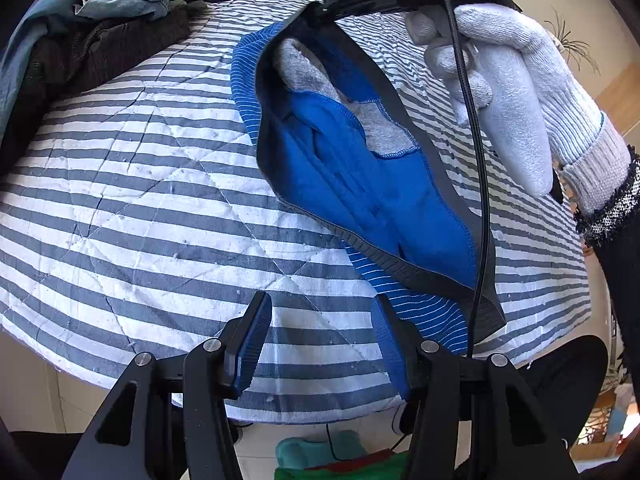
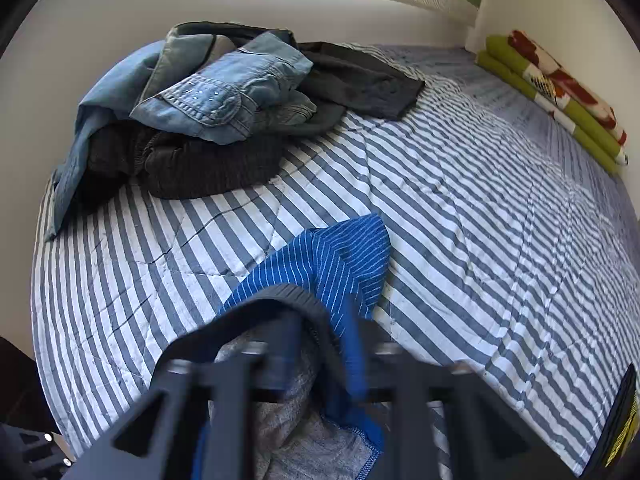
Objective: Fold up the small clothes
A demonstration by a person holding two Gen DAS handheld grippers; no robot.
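Blue pinstriped briefs with a dark waistband and a grey inner panel hang opened over the striped quilt. My right gripper, held by a white-gloved hand, is shut on the waistband's far end and lifts it. In the right wrist view the briefs drape over that blurred right gripper, trailing onto the quilt. My left gripper stands open low at the bed's near edge. Its right finger is close beside the briefs' lower corner, holding nothing.
A pile of denim and dark clothes lies at the bed's far left, also seen in the left wrist view as a pile. A folded green and red blanket lies along the right wall. A black cable hangs in front of the briefs.
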